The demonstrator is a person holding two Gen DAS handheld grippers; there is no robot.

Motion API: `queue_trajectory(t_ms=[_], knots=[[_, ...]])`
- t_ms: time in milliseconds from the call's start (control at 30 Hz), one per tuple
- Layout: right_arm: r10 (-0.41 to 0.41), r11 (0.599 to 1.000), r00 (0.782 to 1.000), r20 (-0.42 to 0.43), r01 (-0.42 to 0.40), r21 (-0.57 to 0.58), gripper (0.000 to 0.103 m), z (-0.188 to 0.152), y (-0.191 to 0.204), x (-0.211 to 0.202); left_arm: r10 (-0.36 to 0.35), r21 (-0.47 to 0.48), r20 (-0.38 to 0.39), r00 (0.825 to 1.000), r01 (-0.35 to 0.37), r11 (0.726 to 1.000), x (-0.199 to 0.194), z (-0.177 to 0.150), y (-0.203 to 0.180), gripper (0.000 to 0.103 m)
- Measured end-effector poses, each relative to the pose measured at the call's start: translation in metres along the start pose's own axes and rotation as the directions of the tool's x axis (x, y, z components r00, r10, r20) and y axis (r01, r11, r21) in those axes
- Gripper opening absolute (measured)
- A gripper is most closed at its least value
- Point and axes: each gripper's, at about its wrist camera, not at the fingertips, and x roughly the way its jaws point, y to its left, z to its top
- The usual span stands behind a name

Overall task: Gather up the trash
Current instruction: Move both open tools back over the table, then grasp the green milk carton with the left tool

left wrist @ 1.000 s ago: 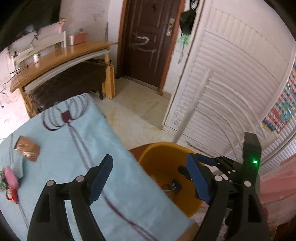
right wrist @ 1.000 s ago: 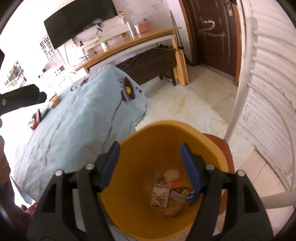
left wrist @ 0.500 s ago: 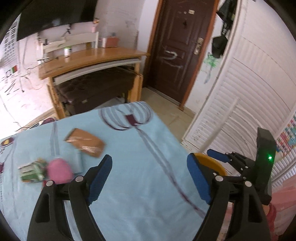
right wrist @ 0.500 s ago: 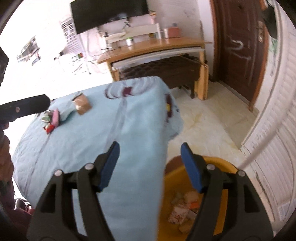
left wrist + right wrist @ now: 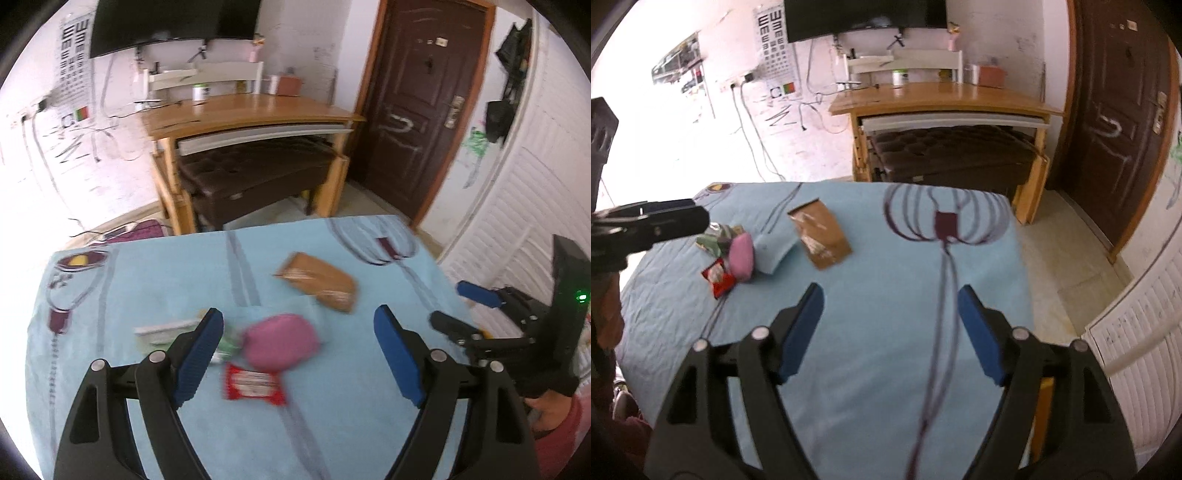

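Observation:
Trash lies on the light blue tablecloth (image 5: 184, 266): a pink pouch (image 5: 280, 341), a red wrapper (image 5: 255, 384), a green-white packet (image 5: 173, 332) and a brown paper bag (image 5: 319, 282). My left gripper (image 5: 299, 354) is open and empty, hovering just above the pink pouch and red wrapper. My right gripper (image 5: 890, 332) is open and empty over the cloth's right part, well right of the pile. In the right wrist view I see the brown bag (image 5: 820, 234), pink pouch (image 5: 741, 254), red wrapper (image 5: 718, 277) and the left gripper (image 5: 650, 223).
A wooden desk (image 5: 240, 118) with a dark bench (image 5: 258, 177) under it stands behind the table. A brown door (image 5: 424, 110) and white louvered doors (image 5: 535, 192) are to the right. The yellow bin's edge (image 5: 1046, 398) peeks beside my right gripper.
Both grippers have swung left from over the yellow bin to the table. The left one now hovers over the trash pile; the bin has nearly left view.

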Motion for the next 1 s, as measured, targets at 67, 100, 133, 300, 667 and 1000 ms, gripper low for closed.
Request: queue_trajectory(t_ms=[67,100,133,300,667,1000], knots=[[0.008,1.000,1.000,-0.009,-0.008,-0.012,0.072,0.006,0.007,0.007,0.056,-0.014,-0.013,0.998,-0.056,0.998,0.007,0.004,0.021,0.079],[0.011,1.000,1.000,-0.012,-0.011,-0.019,0.072,0.008,0.010,0.009,0.068,-0.022,-0.019,0.998,-0.068,0.997,0.008,0.005,0.027,0.079],[0.016,1.000,1.000,-0.016,-0.017,-0.026,0.072,0.011,0.013,0.013,0.084,-0.039,-0.031,0.996,-0.086,0.996,0.012,0.007,0.039,0.079],[0.032,0.998,0.999,-0.030,-0.034,-0.052,0.072,0.021,0.027,0.025,0.124,-0.071,-0.077,0.989,-0.130,0.989,0.026,0.009,0.068,0.079],[0.049,0.993,0.997,-0.053,-0.054,-0.102,0.080,0.043,0.044,0.047,0.063,-0.128,-0.191,0.980,-0.088,0.988,0.054,-0.003,0.088,0.082],[0.061,0.989,0.994,-0.095,-0.073,-0.127,0.080,0.052,0.052,0.077,0.063,-0.061,-0.155,0.986,-0.073,0.995,0.063,-0.021,0.072,0.071]])
